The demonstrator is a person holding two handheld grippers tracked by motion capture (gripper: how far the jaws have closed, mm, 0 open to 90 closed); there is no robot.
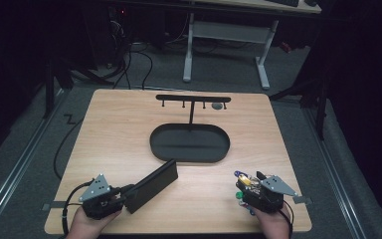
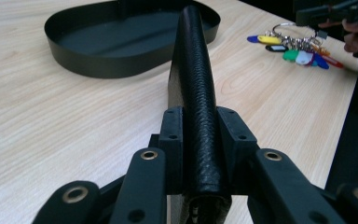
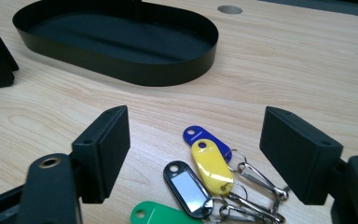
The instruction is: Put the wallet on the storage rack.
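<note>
A black leather wallet [image 1: 151,185] rests tilted on the wooden table [image 1: 114,129] at the front left. My left gripper [image 1: 127,196] is shut on its near end. In the left gripper view both pads [image 2: 233,130] press the wallet's spine [image 2: 196,70]. At the front right lies a bunch of keys [image 1: 238,175] with coloured tags. My right gripper [image 1: 243,186] stands open over it. In the right gripper view the jaws are wide apart around the blue, yellow, black and green tags [image 3: 205,172] without touching them.
A black oval tray [image 1: 151,142] sits mid-table beyond both grippers, its rim [image 3: 168,77] close ahead of the keys. A black stand with hooks [image 1: 193,98] rises behind it, next to a grey hole [image 1: 218,105] in the tabletop. The table's front edge runs just below both hands.
</note>
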